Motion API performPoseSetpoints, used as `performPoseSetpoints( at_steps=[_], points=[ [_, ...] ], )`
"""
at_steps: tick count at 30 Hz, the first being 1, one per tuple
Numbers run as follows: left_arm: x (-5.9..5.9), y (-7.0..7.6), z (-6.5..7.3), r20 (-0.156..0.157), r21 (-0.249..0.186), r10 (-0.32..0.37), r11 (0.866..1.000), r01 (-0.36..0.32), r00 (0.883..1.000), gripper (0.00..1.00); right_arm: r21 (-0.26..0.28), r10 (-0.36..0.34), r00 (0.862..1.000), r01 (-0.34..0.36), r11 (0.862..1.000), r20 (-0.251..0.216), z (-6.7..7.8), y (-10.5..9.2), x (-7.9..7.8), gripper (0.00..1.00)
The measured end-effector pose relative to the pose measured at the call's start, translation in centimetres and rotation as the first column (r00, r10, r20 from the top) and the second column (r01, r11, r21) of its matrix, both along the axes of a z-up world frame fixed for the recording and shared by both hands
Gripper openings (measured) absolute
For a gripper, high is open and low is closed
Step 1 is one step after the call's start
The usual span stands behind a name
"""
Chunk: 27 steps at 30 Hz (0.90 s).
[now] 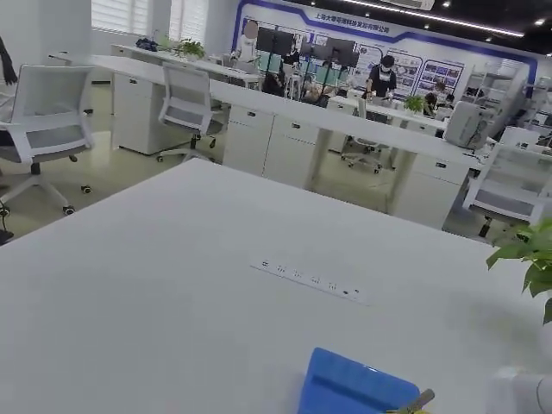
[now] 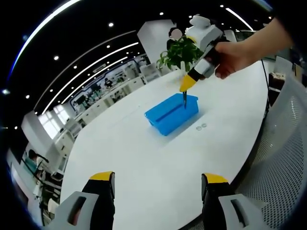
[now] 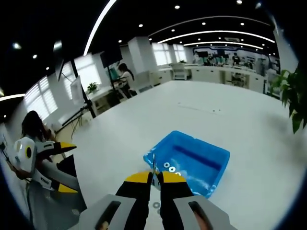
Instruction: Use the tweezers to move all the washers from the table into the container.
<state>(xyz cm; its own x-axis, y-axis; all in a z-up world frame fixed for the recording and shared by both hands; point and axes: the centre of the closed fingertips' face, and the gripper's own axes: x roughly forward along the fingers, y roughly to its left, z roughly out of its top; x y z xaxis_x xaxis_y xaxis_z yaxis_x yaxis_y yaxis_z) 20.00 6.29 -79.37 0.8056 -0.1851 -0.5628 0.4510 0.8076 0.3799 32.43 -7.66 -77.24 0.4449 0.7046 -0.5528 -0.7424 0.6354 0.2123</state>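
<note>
Blue container, head view: a blue plastic container (image 1: 354,384) sits at the near edge of the white table (image 1: 172,293). A flush power strip (image 1: 312,280) lies beyond it and a green plant (image 1: 530,259) stands at the right.
Left gripper view, own jaws: the left gripper (image 2: 158,177) hangs above the table with its yellow-tipped jaws spread wide and nothing between them.
Left gripper view, far side: a hand (image 2: 232,55) holds the right gripper (image 2: 188,84) over the container, and the tweezers (image 2: 184,99) point straight down into it.
Left gripper view, washers: two washers (image 2: 201,127) lie on the table just beside the container.
Right gripper view, jaws: the right gripper's jaws are clamped together on the tweezers, whose tips reach the container's near edge.
Right gripper view, rim washers: two rim washers (image 3: 169,167) lie at that near edge; I cannot tell whether they are inside or on the rim.
Right gripper view, left side: the left gripper is well apart from the container.
</note>
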Motion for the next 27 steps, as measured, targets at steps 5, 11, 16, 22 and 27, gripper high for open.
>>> performPoseSetpoints(
  at_steps=[5,11,16,22,27],
  points=[
    [0.0,0.1,0.0,0.000,0.002,0.004,1.000,-0.004,1.000,0.75,-0.049,0.016,1.000,-0.017,0.999,-0.005,-1.5,-0.3,-0.7,0.03],
    [0.1,0.1,0.2,0.010,-0.008,0.010,1.000,-0.010,1.000,0.75,-0.069,0.020,0.999,-0.022,0.997,-0.043,-3.2,-0.4,-1.0,0.03],
    [0.0,0.2,0.1,0.004,-0.001,0.008,1.000,-0.008,1.000,0.74,-0.099,0.026,0.997,-0.033,0.995,-0.069,-4.8,-0.3,-1.3,0.03],
    [0.2,0.4,0.4,0.019,-0.006,0.019,1.000,-0.019,1.000,0.74,-0.137,0.034,0.997,-0.043,0.990,-0.069,-5.7,-0.3,-1.3,0.03],
    [0.1,0.3,0.2,0.009,0.006,0.014,1.000,-0.015,1.000,0.74,-0.144,0.025,0.997,-0.035,0.989,-0.070,-6.1,-0.5,-1.2,0.03]
  ],
)
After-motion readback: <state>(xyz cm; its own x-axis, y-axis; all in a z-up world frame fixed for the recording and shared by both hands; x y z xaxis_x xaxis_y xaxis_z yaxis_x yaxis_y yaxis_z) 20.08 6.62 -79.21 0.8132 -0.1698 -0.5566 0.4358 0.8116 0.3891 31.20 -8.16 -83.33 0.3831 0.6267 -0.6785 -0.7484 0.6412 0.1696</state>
